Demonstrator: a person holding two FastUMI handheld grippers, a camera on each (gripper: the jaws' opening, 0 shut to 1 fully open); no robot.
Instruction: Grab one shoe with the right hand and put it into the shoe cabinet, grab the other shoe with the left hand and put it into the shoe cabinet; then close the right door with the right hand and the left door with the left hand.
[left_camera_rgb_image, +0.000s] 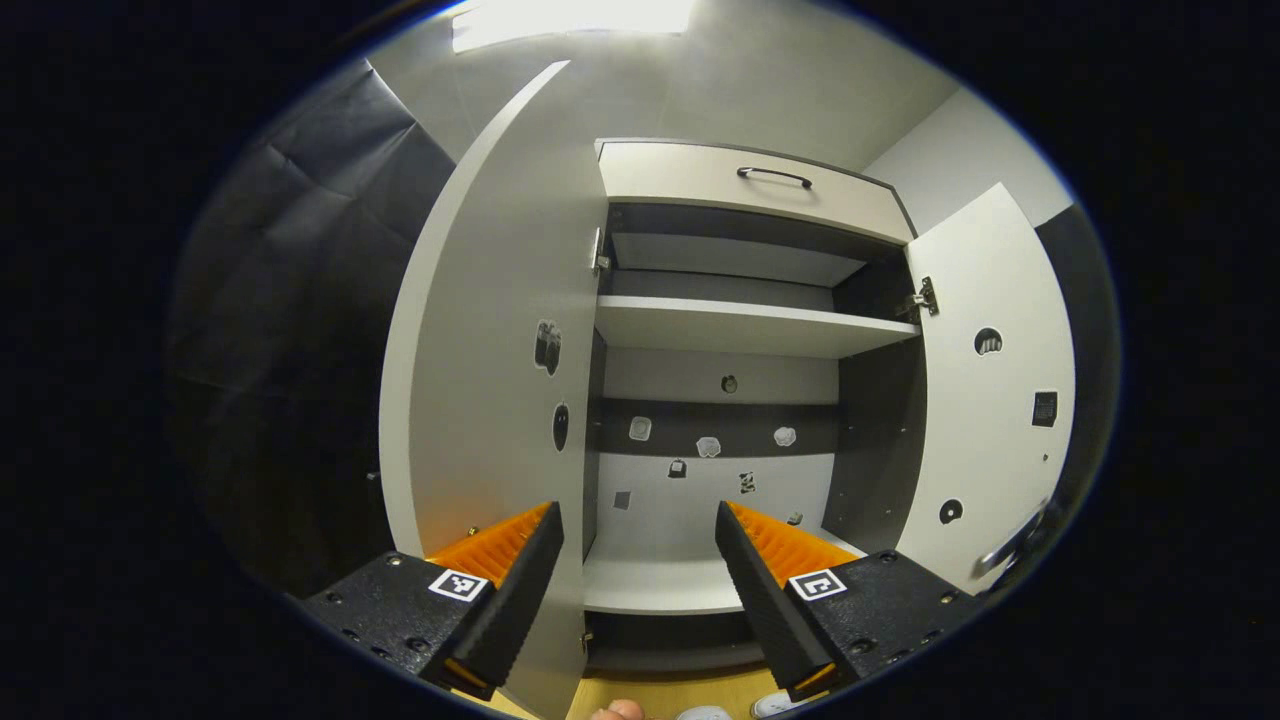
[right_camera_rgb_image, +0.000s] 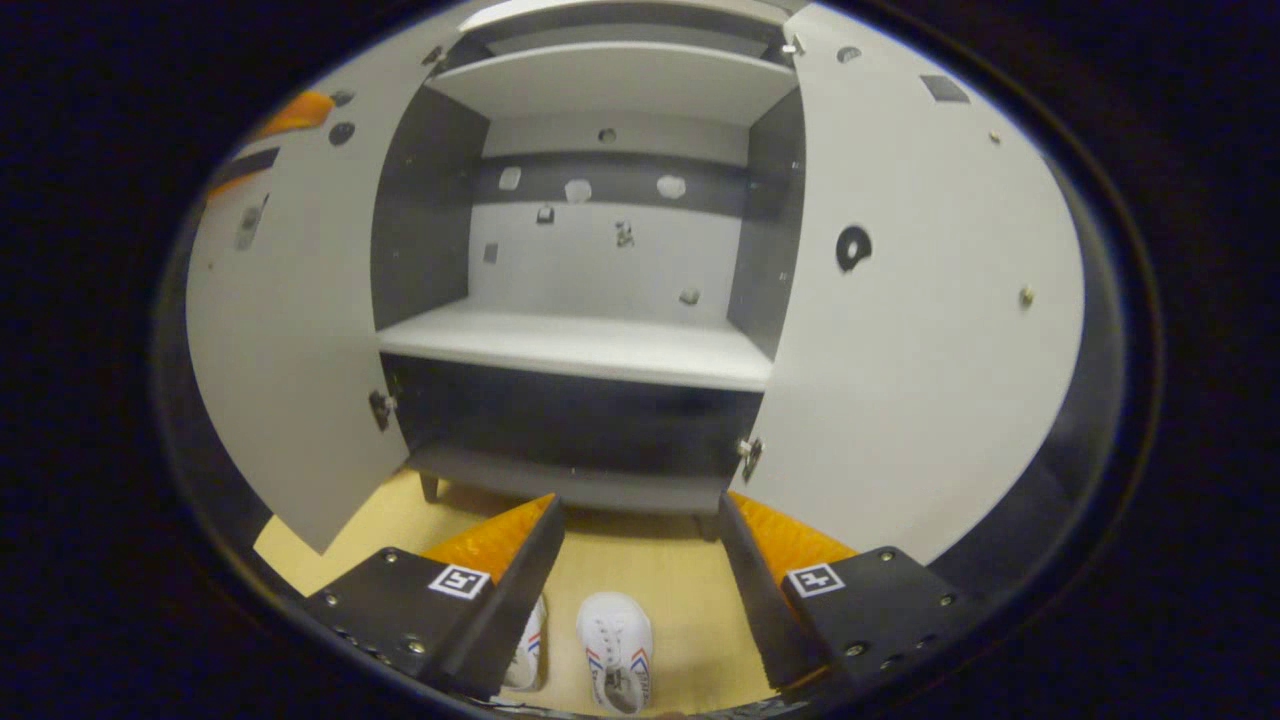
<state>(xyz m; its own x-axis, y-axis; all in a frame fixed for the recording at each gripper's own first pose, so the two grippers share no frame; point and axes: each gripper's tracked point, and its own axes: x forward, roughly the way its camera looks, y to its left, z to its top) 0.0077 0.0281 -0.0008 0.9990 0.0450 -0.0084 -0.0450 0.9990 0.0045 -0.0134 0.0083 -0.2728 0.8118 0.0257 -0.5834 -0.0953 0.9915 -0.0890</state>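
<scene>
A white shoe cabinet (left_camera_rgb_image: 745, 327) stands with both doors swung wide, the left door (left_camera_rgb_image: 495, 400) and the right door (left_camera_rgb_image: 985, 400). Its lower shelf (right_camera_rgb_image: 585, 345) is bare in the right gripper view. Two white shoes with red and blue stripes stand on the floor before it: one (right_camera_rgb_image: 617, 645) between my right gripper's fingers in view, the other (right_camera_rgb_image: 527, 640) partly hidden behind the left finger. My right gripper (right_camera_rgb_image: 640, 560) is open above them. My left gripper (left_camera_rgb_image: 640, 565) is open, raised level with the lower shelf. Shoe tips (left_camera_rgb_image: 775, 706) peek in at the bottom.
The floor (right_camera_rgb_image: 660, 570) in front of the cabinet is light wood. A drawer with a dark handle (left_camera_rgb_image: 773, 176) tops the cabinet. Small stickers dot the back panel and both doors. Dark cloth (left_camera_rgb_image: 300, 300) hangs left of the cabinet.
</scene>
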